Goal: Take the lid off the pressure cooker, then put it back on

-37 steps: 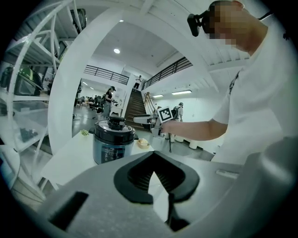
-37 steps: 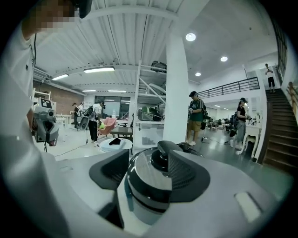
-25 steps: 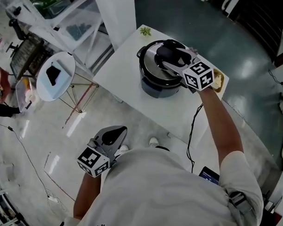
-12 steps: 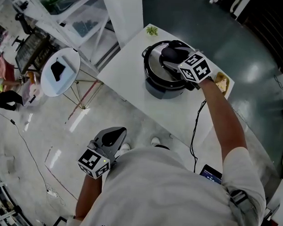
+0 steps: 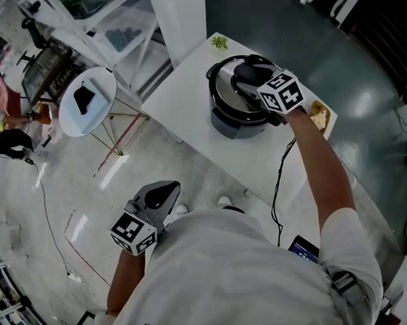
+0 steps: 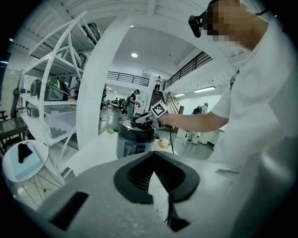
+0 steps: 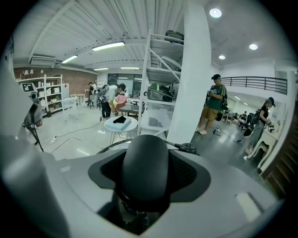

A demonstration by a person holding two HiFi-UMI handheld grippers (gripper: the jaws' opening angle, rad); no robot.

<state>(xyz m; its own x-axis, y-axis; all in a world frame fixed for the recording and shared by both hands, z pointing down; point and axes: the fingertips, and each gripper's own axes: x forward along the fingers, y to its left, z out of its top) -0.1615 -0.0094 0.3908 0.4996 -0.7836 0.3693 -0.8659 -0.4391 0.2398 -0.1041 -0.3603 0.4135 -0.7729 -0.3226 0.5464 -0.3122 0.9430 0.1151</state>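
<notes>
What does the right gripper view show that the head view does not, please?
Only the right gripper view shows a standing bystander and ceiling lights. Only the head view shows the left claw at the person's side and the cooker's body. Both show the round side table and the right claw, whose jaws have just been closing with the lid handle between them.

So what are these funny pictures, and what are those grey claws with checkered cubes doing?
A person holds a squeeze-claw in each hand. One camera sits on their head, looking down; one rides on each claw. On the white table stands a pressure cooker with its lid on. The right gripper reaches over it, the lid's black handle between its jaws, which have just been closing, with gaps showing beside it. The left gripper hangs by the person's side, shut and empty.
</notes>
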